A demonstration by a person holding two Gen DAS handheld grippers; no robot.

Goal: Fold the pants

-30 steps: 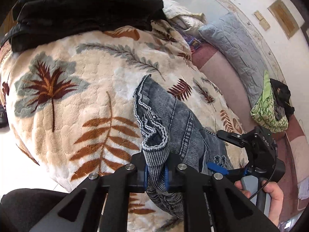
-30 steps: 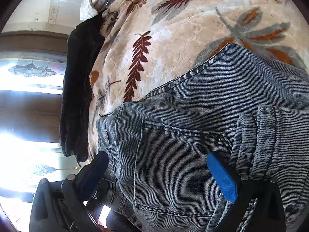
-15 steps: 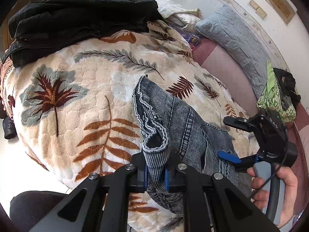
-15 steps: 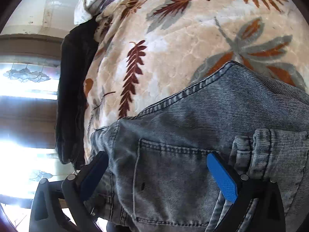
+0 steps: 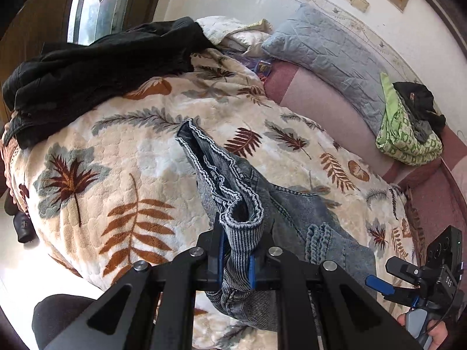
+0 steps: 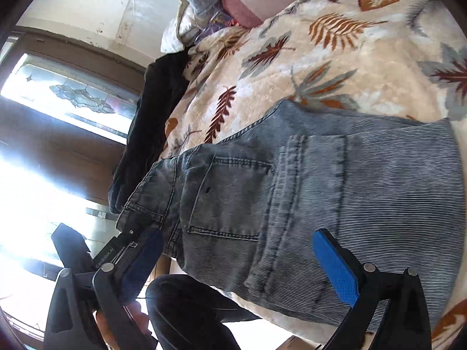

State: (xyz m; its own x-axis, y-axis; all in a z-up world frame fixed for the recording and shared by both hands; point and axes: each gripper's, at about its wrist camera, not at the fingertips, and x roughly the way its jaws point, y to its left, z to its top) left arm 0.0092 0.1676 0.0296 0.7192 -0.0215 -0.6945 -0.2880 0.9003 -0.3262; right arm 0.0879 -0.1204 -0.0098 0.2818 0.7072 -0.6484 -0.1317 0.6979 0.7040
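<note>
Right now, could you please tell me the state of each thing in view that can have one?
Left hand-held gripper: shut on the jeans' ribbed waistband.
Right hand-held gripper: open, holding nothing.
Jeans: partly folded, back pocket up, one end lifted off the blanket.
Leaf-print blanket: spread over the bed.
Black garment: crumpled at the blanket's far edge.
Grey pillow: leaning against the wall.

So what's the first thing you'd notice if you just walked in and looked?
The grey-blue jeans lying on the leaf-patterned blanket, with their ribbed cuff pinched in the left tool right up front. The right tool hangs open over the jeans' back pocket. Behind, a black jacket is heaped at the blanket's far edge.
</note>
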